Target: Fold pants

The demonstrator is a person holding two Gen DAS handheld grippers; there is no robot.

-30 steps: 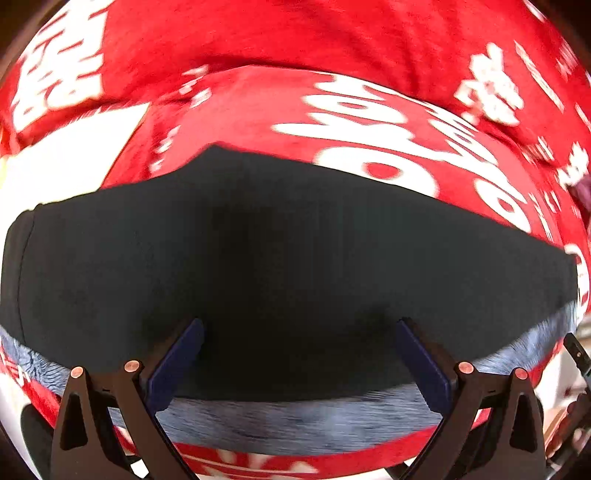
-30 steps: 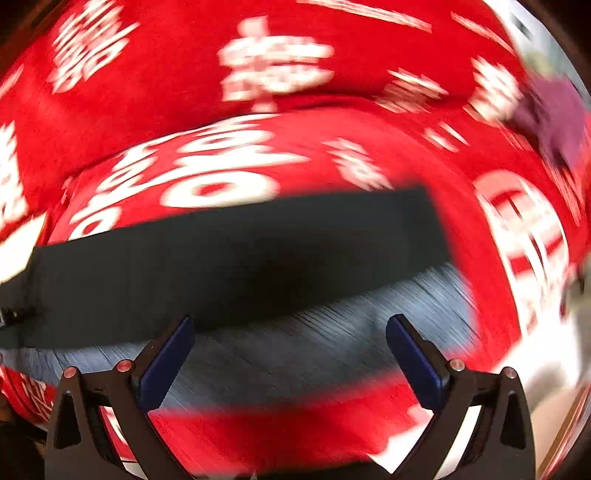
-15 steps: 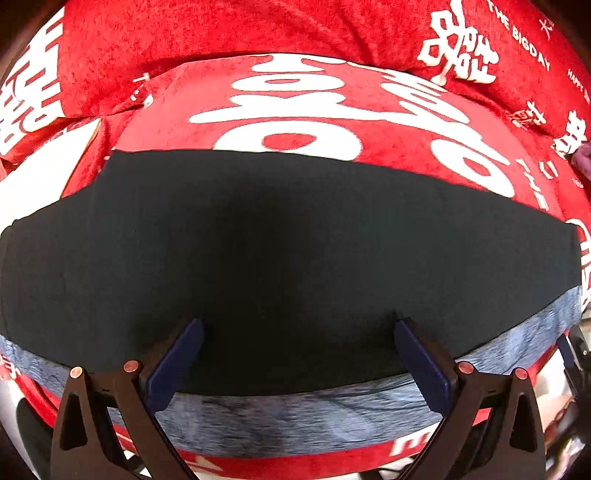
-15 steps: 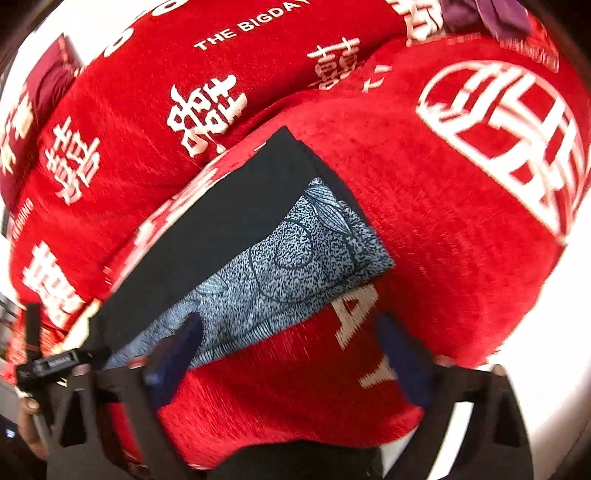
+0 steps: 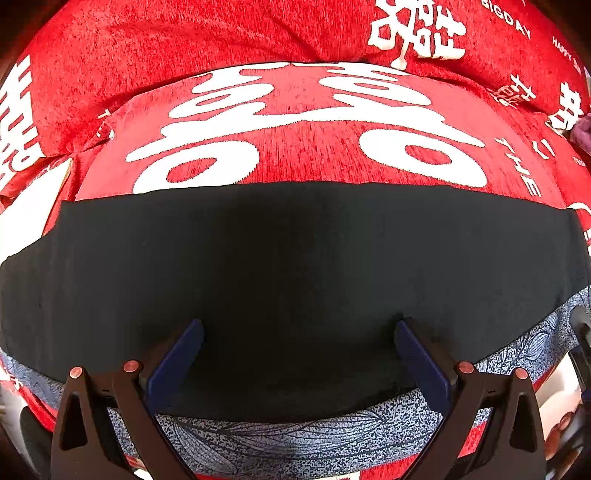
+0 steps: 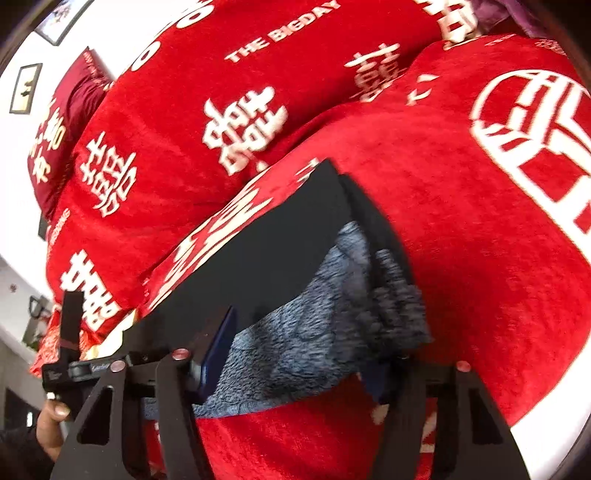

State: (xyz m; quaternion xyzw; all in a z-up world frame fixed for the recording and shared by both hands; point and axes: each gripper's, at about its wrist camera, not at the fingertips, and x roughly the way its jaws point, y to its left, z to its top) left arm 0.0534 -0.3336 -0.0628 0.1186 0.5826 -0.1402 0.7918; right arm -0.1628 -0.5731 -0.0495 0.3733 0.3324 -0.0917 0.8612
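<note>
pants (image 5: 295, 280) cut off at both sides, right gripper (image 6: 295, 354) fingertips blurred

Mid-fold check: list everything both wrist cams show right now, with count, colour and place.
pants: one, black over a blue-grey print layer, flat on the cover, partly folded.
cover: one, red with white characters, under the pants.
cushion: one, dark red, far left.
picture frames: two, dark-edged, on the white wall.
purple cloth: one, top edge.
left gripper: open, over the black layer.
right gripper: open, at the print edge.
</note>
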